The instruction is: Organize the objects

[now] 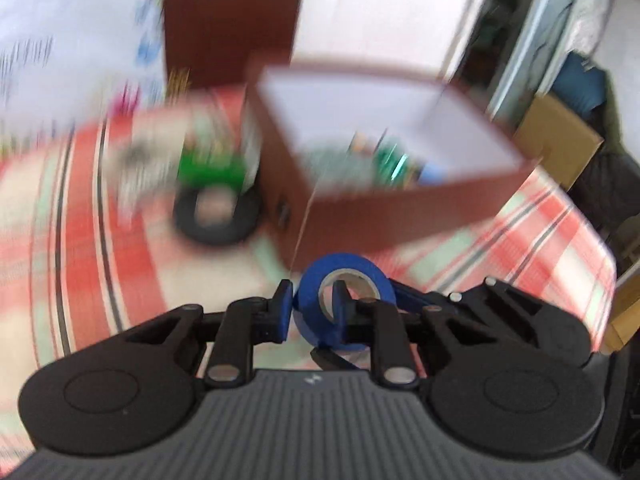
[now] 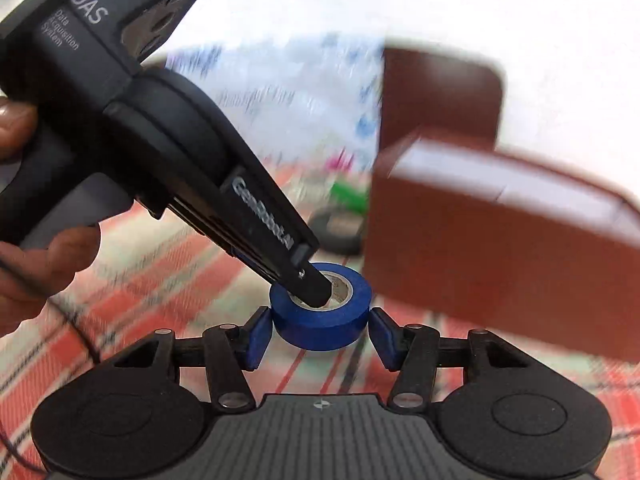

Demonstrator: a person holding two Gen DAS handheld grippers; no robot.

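A blue tape roll (image 2: 320,322) hangs just above the red checked tablecloth (image 2: 140,320). My right gripper (image 2: 320,336) has its blue pads against the roll's two outer sides and is shut on it. My left gripper (image 1: 312,308) comes in from the upper left and is shut on the wall of the blue tape roll (image 1: 308,312), with one finger inside the core and the other outside. A hand holds the left gripper's handle at the left edge of the right wrist view. Right behind the roll stands an open brown box (image 1: 380,216) with several small items inside.
A black tape roll (image 1: 216,216) lies on the cloth left of the brown box, with a green object (image 1: 208,168) behind it. A tall brown panel (image 1: 232,20) rises at the back. A cardboard box (image 1: 560,148) sits off the table's right edge. The view is blurred.
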